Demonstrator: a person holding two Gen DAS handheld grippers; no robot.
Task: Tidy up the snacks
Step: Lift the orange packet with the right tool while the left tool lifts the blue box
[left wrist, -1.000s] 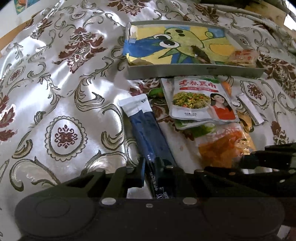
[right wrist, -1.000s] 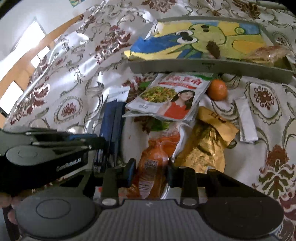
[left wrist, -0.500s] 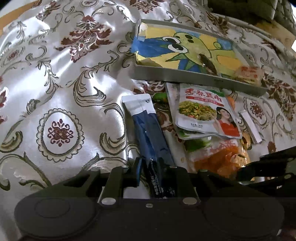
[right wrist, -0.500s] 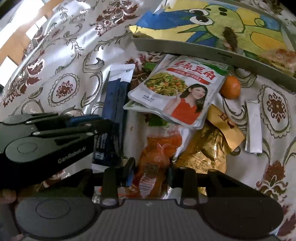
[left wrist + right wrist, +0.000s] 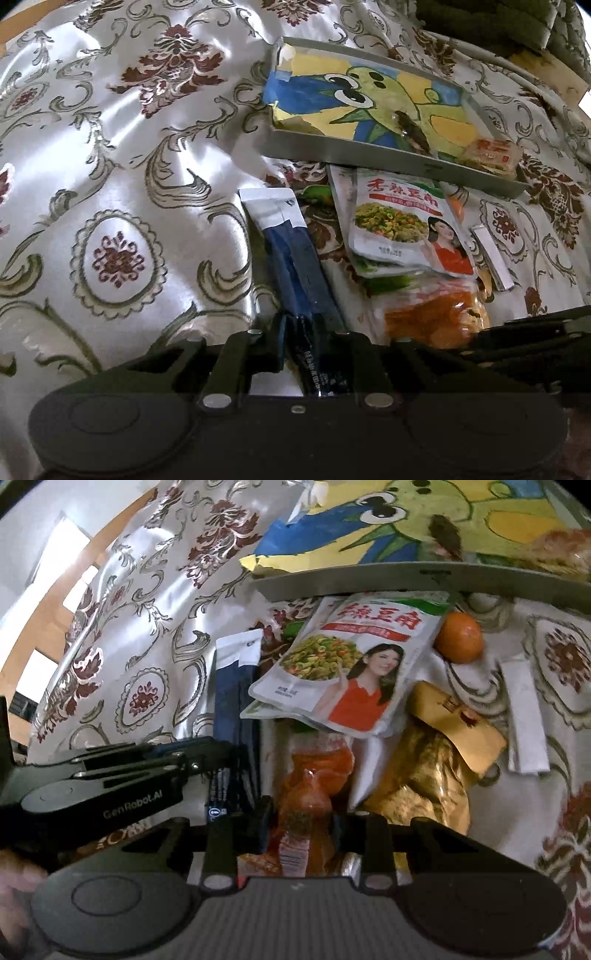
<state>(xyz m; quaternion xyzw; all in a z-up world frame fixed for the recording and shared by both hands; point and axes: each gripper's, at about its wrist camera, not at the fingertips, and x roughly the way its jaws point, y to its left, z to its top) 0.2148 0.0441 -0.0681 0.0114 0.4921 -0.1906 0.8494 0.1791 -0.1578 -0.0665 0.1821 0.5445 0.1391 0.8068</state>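
Near the grey tray (image 5: pixel 369 576) with its cartoon lining lie the snacks in a loose heap: dark blue sachets (image 5: pixel 295 266) at left, a white green-bean pouch (image 5: pixel 347 668) overlapping an orange packet (image 5: pixel 314 786), a gold bag (image 5: pixel 424 775), a small orange (image 5: pixel 459 637), and a white stick (image 5: pixel 524 716) at right.

We see a silvery-white cloth (image 5: pixel 122 155) with maroon medallions and olive scrolls. On it, the grey tray (image 5: pixel 369 157) is lined with a blue, yellow and green cartoon drawing (image 5: pixel 369 99). Below the tray lie a navy packet with a white end (image 5: pixel 291 254), a white pouch with red lettering (image 5: pixel 354 672), an orange bag (image 5: pixel 314 786), a gold packet (image 5: pixel 428 771) and an orange fruit (image 5: pixel 459 638).
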